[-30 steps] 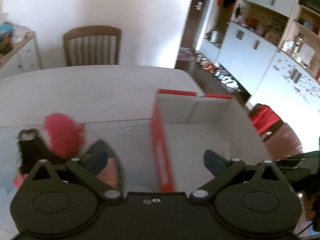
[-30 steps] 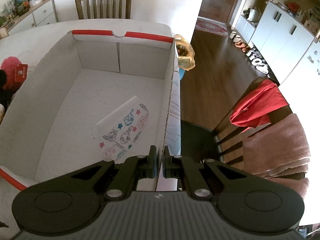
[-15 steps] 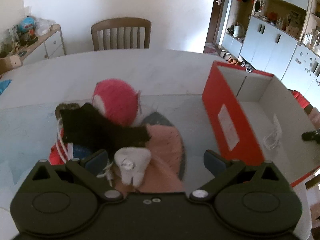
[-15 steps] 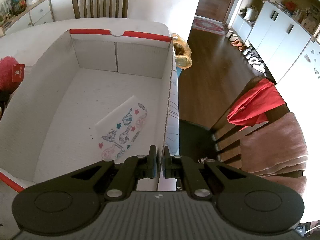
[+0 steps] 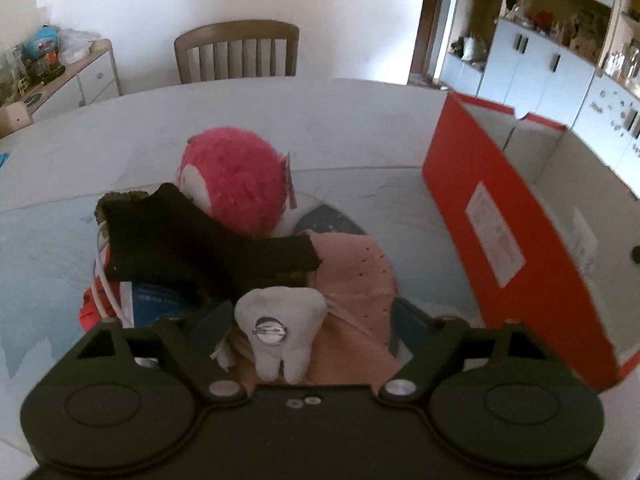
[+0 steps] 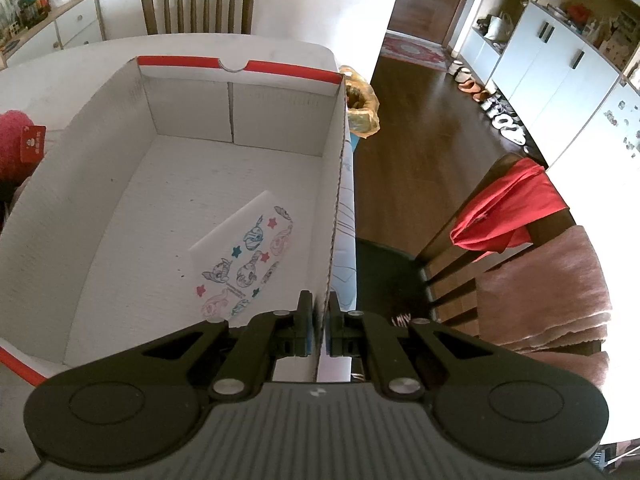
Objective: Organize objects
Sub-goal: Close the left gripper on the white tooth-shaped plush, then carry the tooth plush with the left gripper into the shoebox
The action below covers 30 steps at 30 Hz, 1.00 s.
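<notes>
1. Left tongs [image 5: 310,320]: released, jaws spread to either side of a small white tooth-shaped plush [image 5: 280,330]. The jaws have just been closing in. The plush and the pink knit cloth [image 5: 352,280] lie between them, and no pad is seen pressing on either.
2. Right tongs [image 6: 319,320]: clenched on the right-hand wall of the cardboard box [image 6: 338,184], one pad inside the wall and one outside, at the near corner.
3. The box stands open on the white desk [image 5: 340,128], along its right edge. It is red outside and white inside. A sheet printed with cartoon figures and stars [image 6: 244,260] lies flat on its floor, toward the near right corner.
4. The loose items form one pile on the desk, left of the box and apart from it. A fluffy pink plush toy [image 5: 236,184] with a red tag sits at the far side. A black knit piece [image 5: 192,248] is draped across the middle. The pink cloth and the tooth plush lie nearest the left tongs.
5. A white cord [image 5: 105,280] and a red-and-blue item [image 5: 140,300] show under the black piece on the left. What that item is cannot be told.
6. Surroundings: a wooden chair [image 5: 238,52] stands behind the desk. A second chair [image 6: 500,220], bearing a red cloth, stands to the right of the box.
</notes>
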### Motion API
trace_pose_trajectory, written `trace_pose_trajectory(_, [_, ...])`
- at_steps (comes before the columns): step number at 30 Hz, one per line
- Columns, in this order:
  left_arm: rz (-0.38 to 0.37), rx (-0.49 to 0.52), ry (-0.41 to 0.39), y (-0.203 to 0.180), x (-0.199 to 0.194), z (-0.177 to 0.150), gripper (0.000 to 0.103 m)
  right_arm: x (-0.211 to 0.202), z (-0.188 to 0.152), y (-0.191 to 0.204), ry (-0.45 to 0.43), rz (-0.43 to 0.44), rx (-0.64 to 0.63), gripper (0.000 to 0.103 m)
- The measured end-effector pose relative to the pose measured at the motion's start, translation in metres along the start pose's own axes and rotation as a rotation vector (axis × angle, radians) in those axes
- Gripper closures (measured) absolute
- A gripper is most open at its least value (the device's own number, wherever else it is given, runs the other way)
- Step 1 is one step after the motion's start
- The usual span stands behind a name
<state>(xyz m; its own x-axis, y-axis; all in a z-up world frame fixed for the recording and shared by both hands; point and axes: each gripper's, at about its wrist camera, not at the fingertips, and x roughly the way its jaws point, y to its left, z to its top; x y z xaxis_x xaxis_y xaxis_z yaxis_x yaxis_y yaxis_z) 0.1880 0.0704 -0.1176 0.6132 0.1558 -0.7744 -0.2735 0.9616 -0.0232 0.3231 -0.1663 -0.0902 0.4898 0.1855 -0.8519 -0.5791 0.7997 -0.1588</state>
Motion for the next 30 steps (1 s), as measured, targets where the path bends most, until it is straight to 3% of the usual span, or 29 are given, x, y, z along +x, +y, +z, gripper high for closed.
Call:
trace_pose_trajectory(5, [0.012,-0.023,0.030,0.007,0.011,0.001,0.033,0.000,0.000,0.000,0.000,-0.001,-0.005,0.097])
trace_pose_trajectory(10, [0.020,-0.050,0.023,0.010,0.009,0.002,0.055,0.000,0.000,0.000,-0.001,0.000,-0.008,0.097])
trace_pose_trajectory(23, [0.048,-0.003,0.004,-0.006,-0.012,0.004,0.058,0.001,-0.001,0.000,-0.006,0.003,-0.015,0.097])
trace_pose_trajectory(30, [-0.024,-0.031,-0.012,-0.021,-0.041,0.024,0.058,0.001,0.000,0.001,-0.008,0.003,-0.019,0.097])
